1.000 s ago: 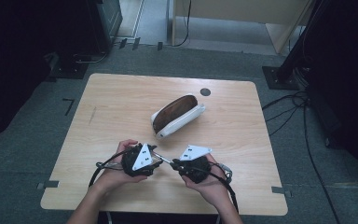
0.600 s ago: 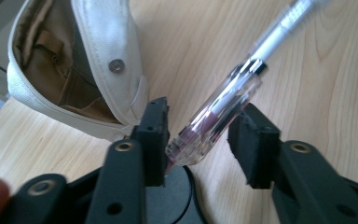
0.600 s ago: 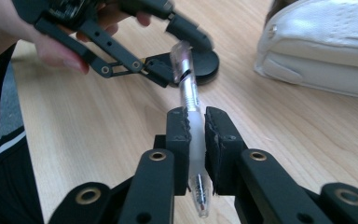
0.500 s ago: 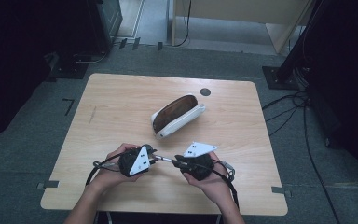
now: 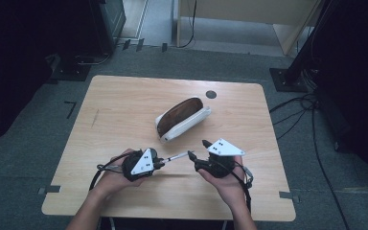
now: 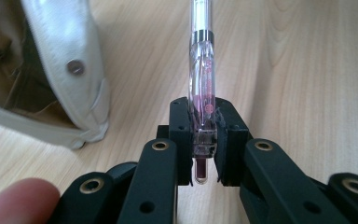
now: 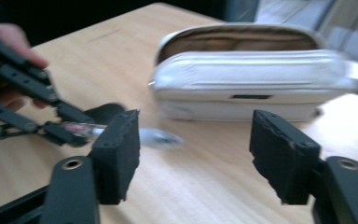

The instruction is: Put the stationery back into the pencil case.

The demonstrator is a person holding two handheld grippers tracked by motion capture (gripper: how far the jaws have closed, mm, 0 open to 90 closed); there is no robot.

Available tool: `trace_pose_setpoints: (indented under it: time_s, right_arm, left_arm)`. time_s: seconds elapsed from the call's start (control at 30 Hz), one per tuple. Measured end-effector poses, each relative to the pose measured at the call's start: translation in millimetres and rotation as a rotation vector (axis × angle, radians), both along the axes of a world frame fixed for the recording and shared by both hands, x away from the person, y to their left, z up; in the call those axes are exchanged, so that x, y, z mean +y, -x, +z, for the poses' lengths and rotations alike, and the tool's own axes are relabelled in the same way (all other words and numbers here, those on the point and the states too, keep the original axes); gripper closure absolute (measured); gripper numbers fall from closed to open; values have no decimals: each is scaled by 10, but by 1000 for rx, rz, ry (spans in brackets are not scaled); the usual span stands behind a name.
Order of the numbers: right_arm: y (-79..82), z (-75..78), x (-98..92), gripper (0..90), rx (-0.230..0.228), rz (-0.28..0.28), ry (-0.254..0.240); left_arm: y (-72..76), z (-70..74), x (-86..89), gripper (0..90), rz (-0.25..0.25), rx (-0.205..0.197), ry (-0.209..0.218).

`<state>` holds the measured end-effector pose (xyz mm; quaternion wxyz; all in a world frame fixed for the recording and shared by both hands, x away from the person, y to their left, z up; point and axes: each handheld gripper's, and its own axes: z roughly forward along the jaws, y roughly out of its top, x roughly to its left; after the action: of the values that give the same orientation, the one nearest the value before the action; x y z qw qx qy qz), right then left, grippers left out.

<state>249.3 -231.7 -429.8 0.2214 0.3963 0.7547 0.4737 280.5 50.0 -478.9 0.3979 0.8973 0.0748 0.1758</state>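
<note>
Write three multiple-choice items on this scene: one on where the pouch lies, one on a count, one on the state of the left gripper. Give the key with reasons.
1. Where does the white pouch lie on the table?
A. near the middle, beyond both grippers
B. at the near edge, under the person's forearms
C. on the floor beside the table

2. How many pens are in the scene?
A. three
B. none
C. one

3. What is the state of the left gripper?
A. wide open with nothing in it
B. shut on the pen
C. shut on the pouch

Key: 1 A, the high view shows the pouch mid-table, past the hands. 2 C, a single clear pen sticks out of the left gripper. 3 B, the left gripper view shows both pads pressing the pen's end.
</note>
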Motion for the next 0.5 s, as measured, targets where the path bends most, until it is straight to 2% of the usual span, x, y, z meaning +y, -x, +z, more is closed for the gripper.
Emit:
trace_pose_setpoints:
  time_s: [0.1, 0.2, 0.27, 0.37, 0.5]
  right_arm:
    - [16, -2, -125, 286, -26, -62, -7]
    - [27, -42, -234, 268, 8, -97, -7]
    - [42, -82, -299, 222, 25, -125, 1]
    - [70, -140, -392, 182, 40, -155, 7]
    - [103, -220, -508, 136, 60, -188, 17]
  left_arm:
    - [-40, 19, 45, 804, 27, 20, 16]
    - [-68, 36, 87, 805, 45, 40, 33]
    - [-85, 52, 117, 805, 52, 60, 55]
    - [-103, 88, 166, 805, 63, 84, 97]
    - [-135, 139, 229, 805, 81, 104, 131]
